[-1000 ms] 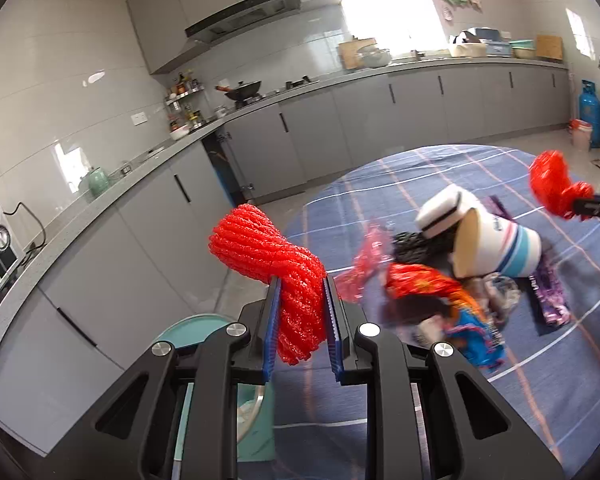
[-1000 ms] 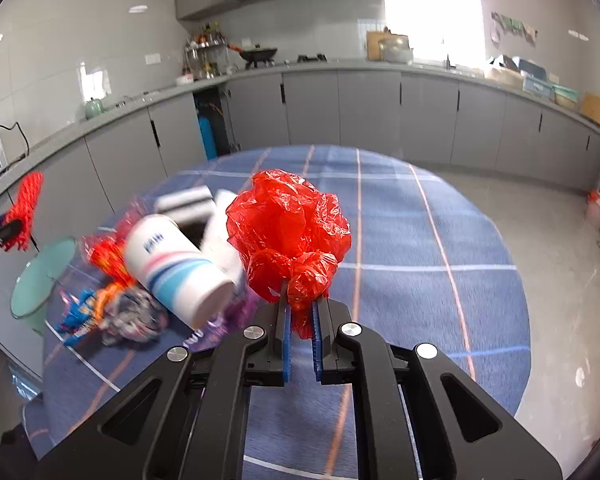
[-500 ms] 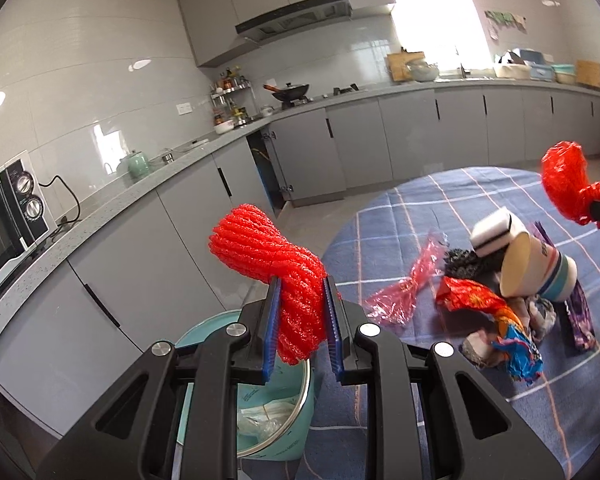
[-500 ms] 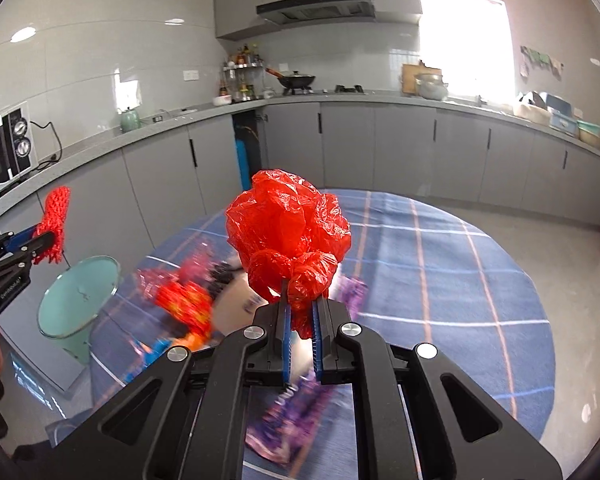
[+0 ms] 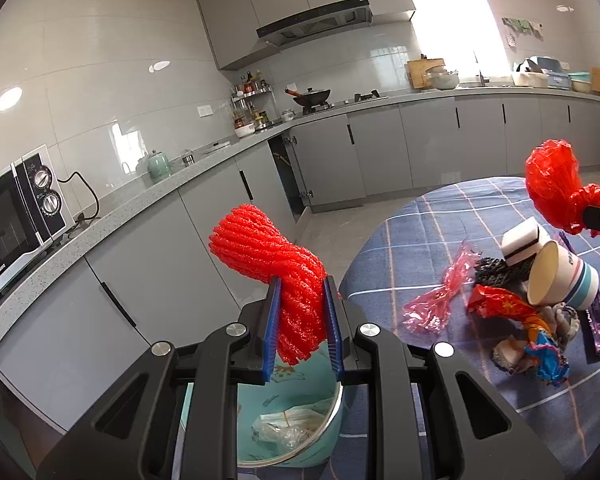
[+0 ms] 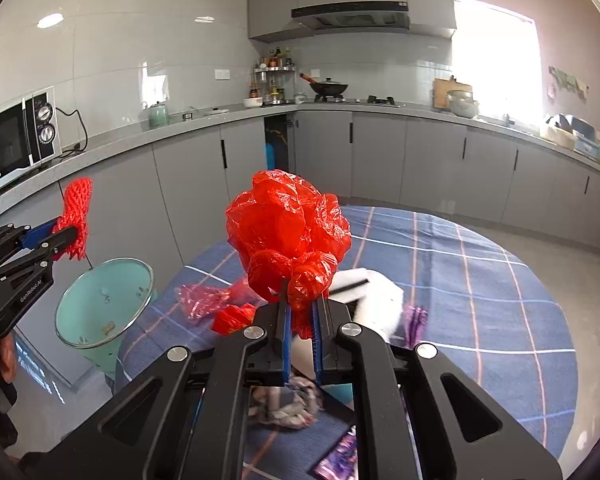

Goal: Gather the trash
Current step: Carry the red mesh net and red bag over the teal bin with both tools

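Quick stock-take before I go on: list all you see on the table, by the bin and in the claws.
Foam net: one, red, clamped in left claw above the bin.
Plastic bag: one, red, crumpled, clamped in right claw.
Bin: one, mint green, beside the table, trash inside.
Paper cup: one, white with stripes, on its side on the table.
Wrappers: several, red, pink, blue, purple, heaped by the cup.
Tablecloth: one, blue plaid.
Left claw: shut on net.
Right claw: shut on bag.

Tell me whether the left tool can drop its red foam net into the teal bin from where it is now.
Probably yes. The left tool, shut on the red foam net, hangs over the teal bin, whose open mouth lies just below with nothing covering it; only some trash sits inside.
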